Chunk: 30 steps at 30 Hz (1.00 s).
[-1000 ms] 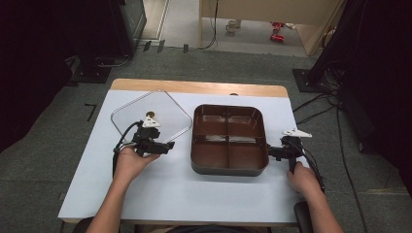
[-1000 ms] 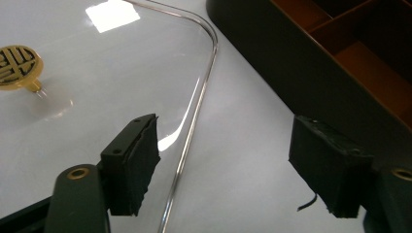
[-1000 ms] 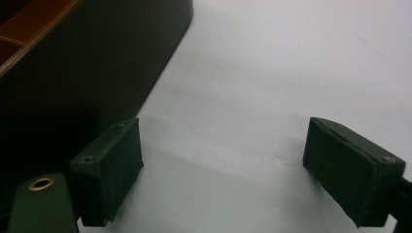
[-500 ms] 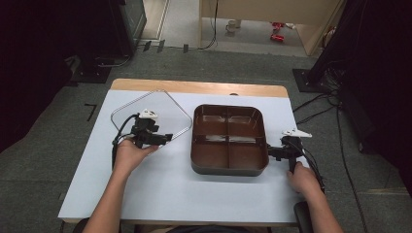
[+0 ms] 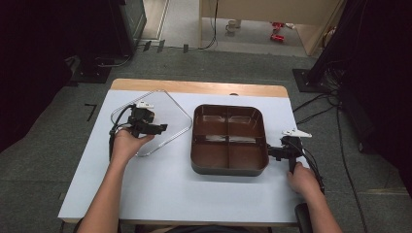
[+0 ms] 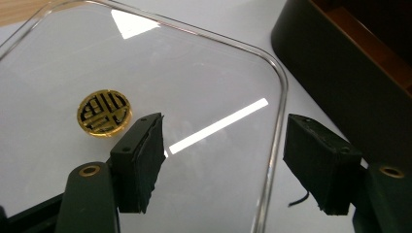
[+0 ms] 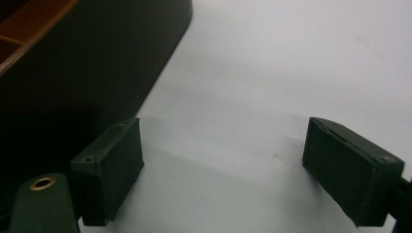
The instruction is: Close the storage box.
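Note:
A clear square lid point(image 5: 165, 104) with a gold round emblem point(image 6: 103, 112) lies flat on the left of the white table. My left gripper point(image 5: 163, 127) hovers over its near right part and points toward the tray. In the left gripper view the left gripper point(image 6: 228, 167) stands open, with the lid's rounded rim point(image 6: 278, 121) running between the pads and neither pad pressing on it. A dark brown tray point(image 5: 228, 167) with four compartments sits at mid-table. My right gripper point(image 5: 273, 151) rests by the tray's right wall point(image 7: 73, 73), where it point(image 7: 221, 170) is open over bare table.
The table's wooden far edge point(image 5: 194, 87) runs behind the lid and tray. Cables point(image 5: 316, 109) lie on the floor to the right, and dark equipment stands at the far left. Bare white tabletop point(image 5: 160, 189) lies between the person's two forearms.
The left hand has carried its gripper away from the person, farther in over the lid. The right hand, the lid and the tray have kept still.

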Available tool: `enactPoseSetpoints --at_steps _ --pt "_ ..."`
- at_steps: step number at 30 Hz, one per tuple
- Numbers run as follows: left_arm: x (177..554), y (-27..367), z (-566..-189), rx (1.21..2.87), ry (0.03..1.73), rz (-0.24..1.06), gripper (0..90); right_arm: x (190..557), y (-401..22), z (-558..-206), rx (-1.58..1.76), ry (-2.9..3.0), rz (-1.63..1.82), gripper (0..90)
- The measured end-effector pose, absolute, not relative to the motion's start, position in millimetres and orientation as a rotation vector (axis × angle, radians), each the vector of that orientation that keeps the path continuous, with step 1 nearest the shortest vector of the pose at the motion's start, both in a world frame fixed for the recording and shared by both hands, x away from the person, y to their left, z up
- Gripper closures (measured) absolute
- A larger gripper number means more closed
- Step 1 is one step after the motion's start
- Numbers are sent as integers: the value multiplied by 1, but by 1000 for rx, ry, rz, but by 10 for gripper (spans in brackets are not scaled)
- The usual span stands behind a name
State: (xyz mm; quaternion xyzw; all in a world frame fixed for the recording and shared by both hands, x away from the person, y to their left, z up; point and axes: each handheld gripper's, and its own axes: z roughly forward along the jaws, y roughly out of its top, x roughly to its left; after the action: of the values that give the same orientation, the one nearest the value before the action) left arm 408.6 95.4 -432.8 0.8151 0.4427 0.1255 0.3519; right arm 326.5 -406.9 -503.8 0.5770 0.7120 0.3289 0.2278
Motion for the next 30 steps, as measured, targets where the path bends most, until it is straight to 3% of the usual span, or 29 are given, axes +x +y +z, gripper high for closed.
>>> enactPoseSetpoints --at_steps 26,30 --pt "452 114 -461 2042 1266 499 373 326 -407 -504 1587 1960 905 144" --pt "456 118 -468 2050 1302 479 379 326 -407 -504 1586 1960 905 144"
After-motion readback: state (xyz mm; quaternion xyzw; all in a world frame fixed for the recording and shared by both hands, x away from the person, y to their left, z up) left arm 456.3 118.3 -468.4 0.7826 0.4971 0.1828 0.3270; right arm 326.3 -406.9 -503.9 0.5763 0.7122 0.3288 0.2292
